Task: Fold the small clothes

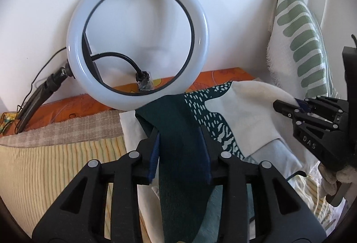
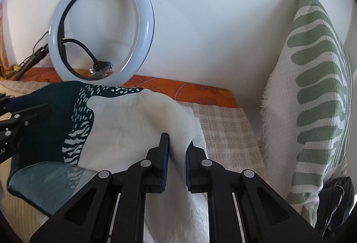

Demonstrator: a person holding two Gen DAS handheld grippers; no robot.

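A small garment (image 1: 245,113), cream with a dark teal patterned part, is held up above the bed between both grippers. My left gripper (image 1: 179,131) is shut on its dark teal edge (image 1: 178,153), which hangs down between the fingers. My right gripper (image 2: 178,142) is shut on the cream edge (image 2: 138,127). The right gripper also shows at the right of the left wrist view (image 1: 290,107), pinching the cream cloth. The left gripper shows at the left edge of the right wrist view (image 2: 29,109).
A white ring light (image 1: 138,42) leans on the wall behind, with its cable and stand (image 1: 38,100). A green-striped pillow (image 2: 316,98) stands at the right. The bed has a checked beige cover (image 2: 225,127), a striped yellow sheet (image 1: 55,169) and an orange sheet (image 2: 200,91).
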